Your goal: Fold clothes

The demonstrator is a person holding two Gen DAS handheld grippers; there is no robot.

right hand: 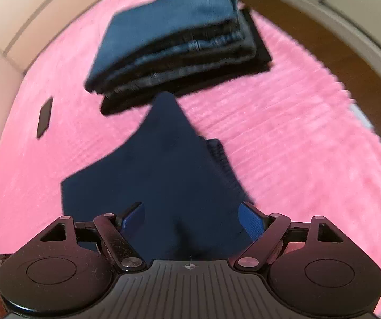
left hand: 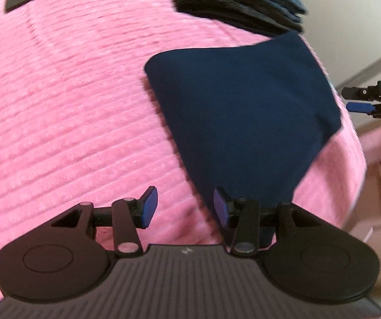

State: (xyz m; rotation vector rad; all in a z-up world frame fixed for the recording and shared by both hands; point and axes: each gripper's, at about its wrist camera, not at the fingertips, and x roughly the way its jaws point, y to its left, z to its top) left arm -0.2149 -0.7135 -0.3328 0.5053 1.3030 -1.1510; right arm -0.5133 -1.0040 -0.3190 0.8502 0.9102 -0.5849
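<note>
Found the navy garment (left hand: 243,111) lying folded on the pink blanket (left hand: 70,119), short of the stack of folded jeans (right hand: 179,42) and close to touching its lowest layer at the far tip. Noted a ribbed edge showing along the garment's right side in the right wrist view. Saw a small flat black object (right hand: 44,118) well apart to the left, clear of the work.

Found the left gripper (left hand: 185,206) released, jaws spread wide with nothing between them. Placed it mostly over bare blanket, with only its right finger over the garment's near left edge; could not tell whether that finger touched the cloth. Found the right gripper (right hand: 193,219) likewise released, jaws wide, poised directly above the garment's broad near end, the cloth filling the gap between the pads without being pinched.

Read the garment's long axis as running away from the right gripper, from the broad end below it to the narrow tip pointing at the jeans. From the left gripper, placed the garment ahead and to the right. Judged the right gripper the nearer and better centred of the two. Judged the folding close to done, with the next move either a last fold along that axis or a lift onto the stack. Expected the soft cloth to sag and spill open if pinched at one edge only.
</note>
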